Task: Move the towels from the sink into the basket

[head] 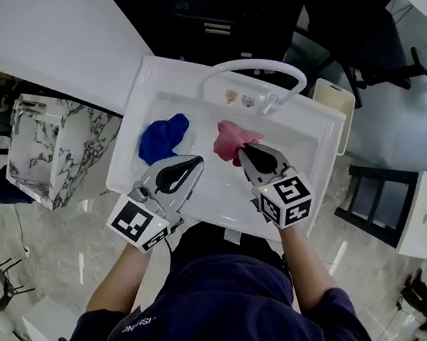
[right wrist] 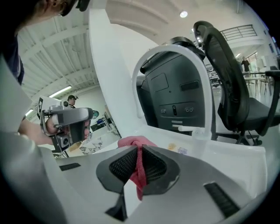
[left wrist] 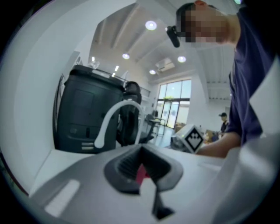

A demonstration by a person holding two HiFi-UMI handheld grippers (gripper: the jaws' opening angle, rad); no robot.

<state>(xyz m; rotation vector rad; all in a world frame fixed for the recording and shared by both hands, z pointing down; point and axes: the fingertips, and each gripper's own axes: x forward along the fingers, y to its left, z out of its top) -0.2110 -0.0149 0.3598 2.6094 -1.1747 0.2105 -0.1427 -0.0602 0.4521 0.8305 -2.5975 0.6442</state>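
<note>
A pink towel (head: 231,139) lies bunched in the middle of the white sink (head: 140,102). My right gripper (head: 242,151) is shut on its near edge. In the right gripper view a fold of that pink towel (right wrist: 139,168) is pinched between the ribbed pads, and the rest bunches just beyond the right gripper (right wrist: 139,151). A blue towel (head: 163,137) lies at the sink's left side. My left gripper (head: 197,162) hovers over the sink's front, right of the blue towel, with its jaws together and nothing in them. A pink sliver (left wrist: 141,175) shows behind the left gripper (left wrist: 141,151).
A white arched faucet (head: 258,69) stands at the sink's back rim. A marble-patterned open box (head: 45,144) sits left of the sink on the floor. A black office chair (right wrist: 236,78) and a dark machine (left wrist: 87,113) stand behind the sink.
</note>
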